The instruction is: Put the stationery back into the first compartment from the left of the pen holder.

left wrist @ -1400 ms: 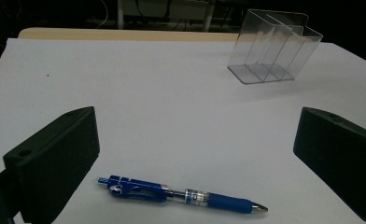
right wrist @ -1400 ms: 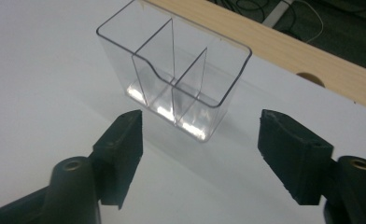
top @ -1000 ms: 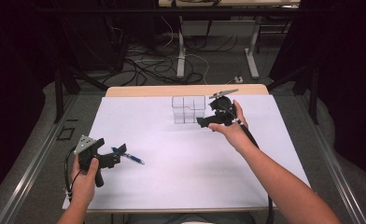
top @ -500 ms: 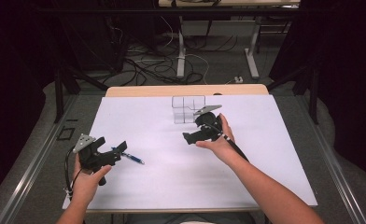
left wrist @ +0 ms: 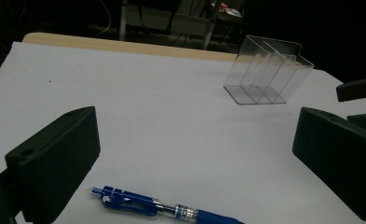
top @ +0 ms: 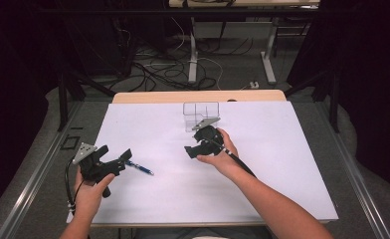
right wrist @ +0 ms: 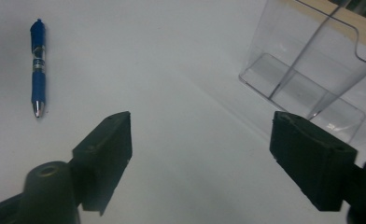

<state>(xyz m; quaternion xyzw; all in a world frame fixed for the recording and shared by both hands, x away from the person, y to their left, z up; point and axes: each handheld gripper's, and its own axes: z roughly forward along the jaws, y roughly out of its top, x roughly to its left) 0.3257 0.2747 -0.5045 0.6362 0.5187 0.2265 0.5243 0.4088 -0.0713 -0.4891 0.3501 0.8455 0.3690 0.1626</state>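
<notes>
While both claws stand spread and empty, white table bears blue pen, clear organizer; dark room behind.

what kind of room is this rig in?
Likely a lab or recording workspace: a white-topped table with a clear plastic divided holder, loose dark cables across the grey floor behind, and metal desk legs beyond.

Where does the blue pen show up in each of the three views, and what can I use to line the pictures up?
High view: the blue pen lies left of centre on the white table top.
Left gripper view: bottom edge, left of centre, low between the black jaws.
Right gripper view: upper left, tip pointing down the picture.
Shared landmark: the clear divided holder, seen in all three views.
</notes>
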